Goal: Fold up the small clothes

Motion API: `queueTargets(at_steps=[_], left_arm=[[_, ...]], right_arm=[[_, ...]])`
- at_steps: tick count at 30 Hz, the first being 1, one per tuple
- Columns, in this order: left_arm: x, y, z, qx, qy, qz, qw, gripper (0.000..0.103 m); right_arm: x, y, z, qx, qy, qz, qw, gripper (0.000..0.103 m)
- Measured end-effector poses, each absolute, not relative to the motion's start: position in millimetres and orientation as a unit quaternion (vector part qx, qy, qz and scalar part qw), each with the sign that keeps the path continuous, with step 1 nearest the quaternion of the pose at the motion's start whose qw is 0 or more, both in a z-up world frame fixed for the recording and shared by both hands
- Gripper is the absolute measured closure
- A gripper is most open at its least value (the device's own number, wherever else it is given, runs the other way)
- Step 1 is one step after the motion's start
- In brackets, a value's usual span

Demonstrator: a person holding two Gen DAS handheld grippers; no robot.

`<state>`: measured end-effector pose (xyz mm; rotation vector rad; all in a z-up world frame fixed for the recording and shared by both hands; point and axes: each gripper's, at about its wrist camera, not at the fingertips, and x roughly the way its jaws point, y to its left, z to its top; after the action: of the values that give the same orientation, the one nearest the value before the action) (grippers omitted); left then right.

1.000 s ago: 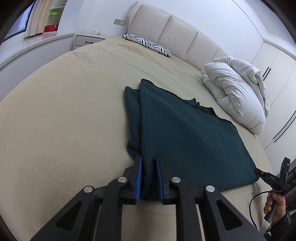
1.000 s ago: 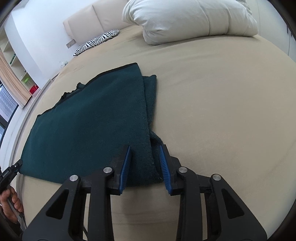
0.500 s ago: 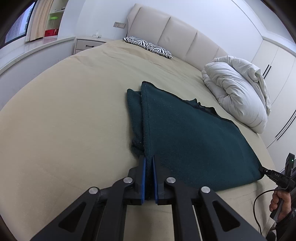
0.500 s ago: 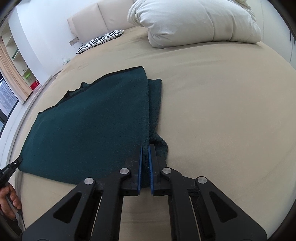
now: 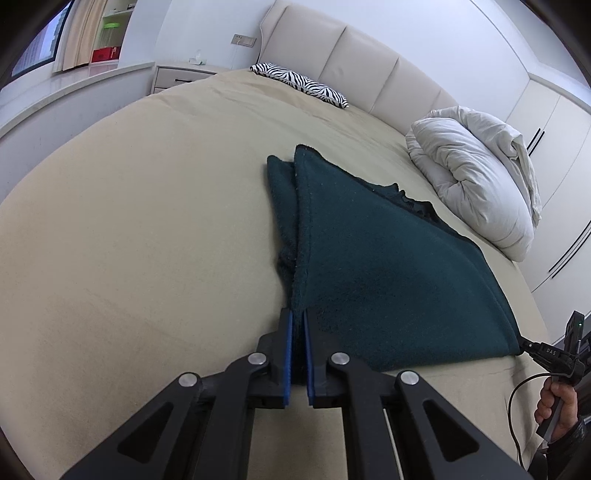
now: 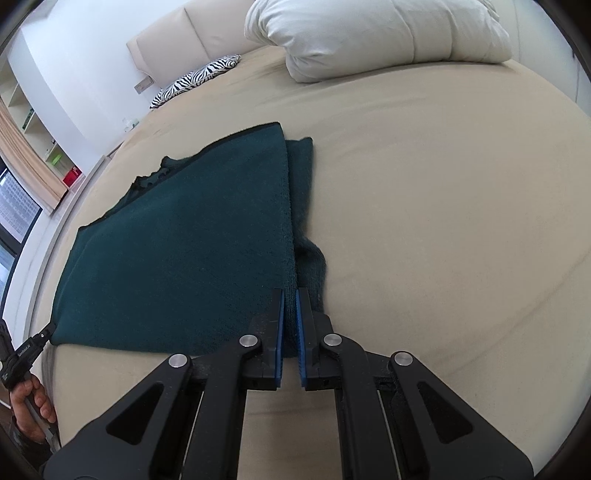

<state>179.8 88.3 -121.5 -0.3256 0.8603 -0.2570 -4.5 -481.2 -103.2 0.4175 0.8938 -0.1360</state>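
A dark green cloth (image 5: pixel 388 266) is lying on the beige bed (image 5: pixel 129 240), folded, with a lower layer showing along one side edge. The left gripper (image 5: pixel 298 317) is pinching one near corner of the cloth, its blue pads almost together with fabric between them. The right gripper (image 6: pixel 290 295) is pinching the other near corner in the same way. It is hard to tell how many layers each one is holding. A white duvet (image 6: pixel 376 33) is sitting well apart, near the headboard.
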Motion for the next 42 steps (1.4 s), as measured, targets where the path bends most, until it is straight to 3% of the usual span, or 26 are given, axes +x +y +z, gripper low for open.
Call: queueTargets(at_steps=[42], left_arm=[[166, 90, -126, -0.167, 0.42, -0.132, 0.882, 0.097]], right_arm=[[6, -490, -122, 0.211, 0.438, -0.067, 0.871, 0.098]])
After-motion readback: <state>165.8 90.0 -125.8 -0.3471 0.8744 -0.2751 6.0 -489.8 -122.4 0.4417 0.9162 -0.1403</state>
